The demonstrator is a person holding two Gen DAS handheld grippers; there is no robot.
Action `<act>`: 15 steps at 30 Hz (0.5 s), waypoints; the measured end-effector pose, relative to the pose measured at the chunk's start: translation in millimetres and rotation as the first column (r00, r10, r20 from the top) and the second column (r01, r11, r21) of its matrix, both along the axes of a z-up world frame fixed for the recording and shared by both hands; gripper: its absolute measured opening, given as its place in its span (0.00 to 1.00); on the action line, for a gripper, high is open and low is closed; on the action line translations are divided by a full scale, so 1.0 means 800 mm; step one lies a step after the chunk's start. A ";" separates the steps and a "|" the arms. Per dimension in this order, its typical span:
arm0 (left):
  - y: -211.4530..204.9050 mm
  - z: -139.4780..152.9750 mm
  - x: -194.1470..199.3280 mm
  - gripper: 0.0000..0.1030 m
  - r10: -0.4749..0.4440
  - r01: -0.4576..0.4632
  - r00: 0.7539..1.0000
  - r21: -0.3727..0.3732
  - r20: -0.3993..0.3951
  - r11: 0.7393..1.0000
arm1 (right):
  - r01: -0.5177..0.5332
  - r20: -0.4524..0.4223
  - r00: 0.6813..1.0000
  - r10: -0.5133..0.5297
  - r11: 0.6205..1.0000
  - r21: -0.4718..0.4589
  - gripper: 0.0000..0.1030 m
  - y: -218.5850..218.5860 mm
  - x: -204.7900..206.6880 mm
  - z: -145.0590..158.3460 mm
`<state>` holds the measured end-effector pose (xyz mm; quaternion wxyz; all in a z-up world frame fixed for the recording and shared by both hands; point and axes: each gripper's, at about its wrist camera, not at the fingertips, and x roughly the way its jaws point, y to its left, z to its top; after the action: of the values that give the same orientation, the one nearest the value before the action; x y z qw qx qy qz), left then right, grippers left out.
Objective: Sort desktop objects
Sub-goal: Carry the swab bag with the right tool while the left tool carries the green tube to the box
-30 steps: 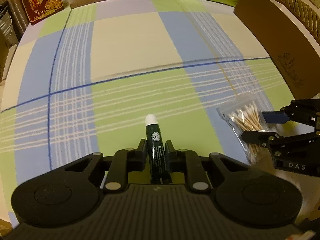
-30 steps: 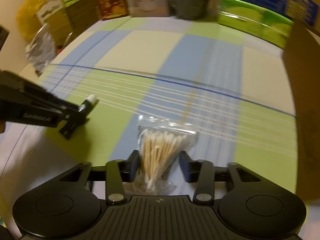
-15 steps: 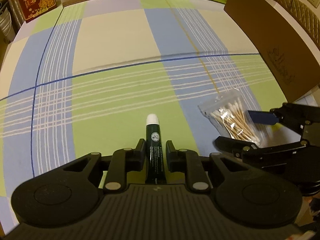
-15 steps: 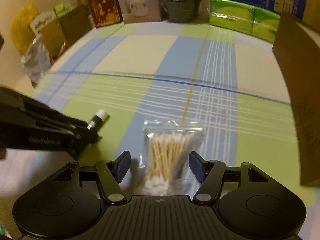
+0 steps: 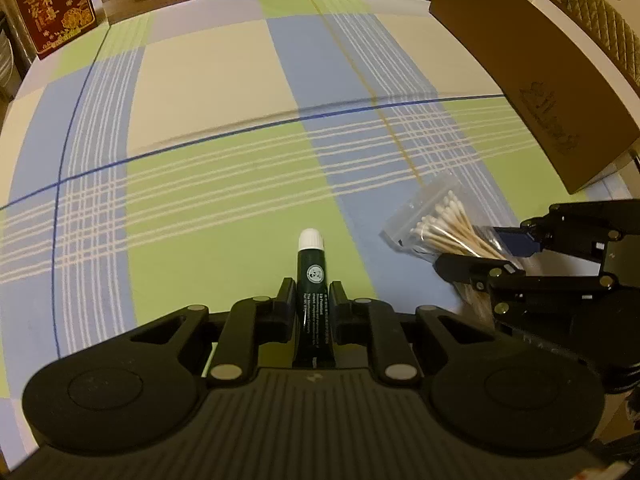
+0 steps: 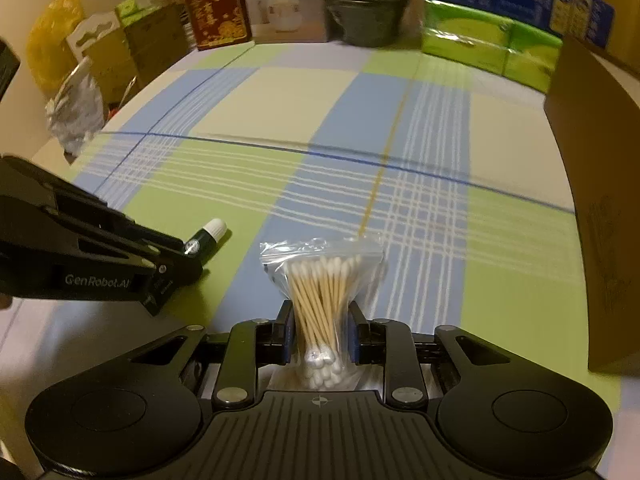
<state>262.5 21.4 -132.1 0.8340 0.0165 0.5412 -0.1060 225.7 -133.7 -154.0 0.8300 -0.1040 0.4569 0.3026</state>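
Note:
A dark green tube with a white cap sticks out forward from my left gripper, whose jaws are closing tight on its body just above the checked cloth. Seen from the right wrist, the same tube pokes out of the left gripper. A clear bag of cotton swabs stands between the blue pads of my right gripper. Its jaws are closing and the pads pinch the bag's lower half. In the left wrist view the bag lies right of the tube, in the right gripper.
A tall brown cardboard box stands along the right side of the green, blue and cream checked tablecloth. Green tissue packs, a red box, a dark pot and other cartons line the far edge.
The right gripper's jaws, wide apart half a second ago, have come together on the swab bag. The left gripper has drifted a little with the tube still in it.

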 end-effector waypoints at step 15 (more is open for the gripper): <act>-0.040 0.035 -0.022 0.13 -0.044 0.045 0.998 -0.033 0.041 0.998 | 0.097 -0.049 0.995 -0.091 0.987 0.130 0.21 -0.080 -0.011 0.040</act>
<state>244.6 -10.3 -104.2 0.8424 0.0163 0.5219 -0.1335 216.7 -197.3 -121.9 0.8383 -0.0207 0.4581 0.2950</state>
